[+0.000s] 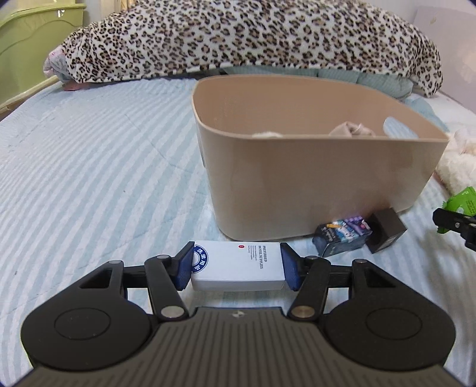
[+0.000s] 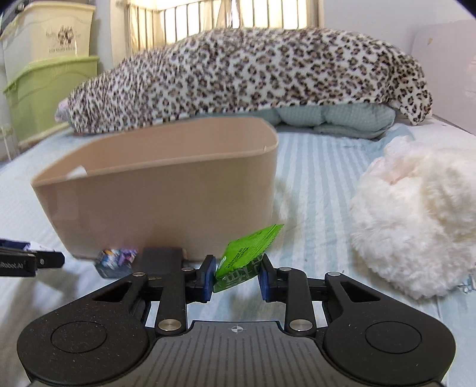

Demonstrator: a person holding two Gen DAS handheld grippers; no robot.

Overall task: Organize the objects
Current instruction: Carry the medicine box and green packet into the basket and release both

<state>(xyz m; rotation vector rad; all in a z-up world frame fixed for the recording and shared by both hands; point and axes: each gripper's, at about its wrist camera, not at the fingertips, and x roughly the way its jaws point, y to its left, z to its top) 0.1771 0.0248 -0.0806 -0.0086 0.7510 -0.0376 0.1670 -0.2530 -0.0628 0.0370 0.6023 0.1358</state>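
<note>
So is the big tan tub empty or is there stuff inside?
Not empty. Over the tan tub's rim, the left wrist view shows a beige bundle and something white inside.

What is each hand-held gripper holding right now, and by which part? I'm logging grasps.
Left hand-held gripper: white rectangular cardboard box, clamped across its two short ends. Right hand-held gripper: green foil sachet, pinched at its lower end.

Both wrist views are evenly lit by soft daylight. In the right wrist view, sun glares white through the barred window (image 2: 226, 18) at the top, washing out detail there. Shadows are faint and soft under the beige bin (image 2: 166, 190) on the striped sheet (image 2: 315, 190). Fisheye distortion bends straight lines and darkens the corners. The leopard-print blanket (image 2: 238, 74) and the bin look slightly smeared by motion blur, while the gripper bodies stay sharp
</note>
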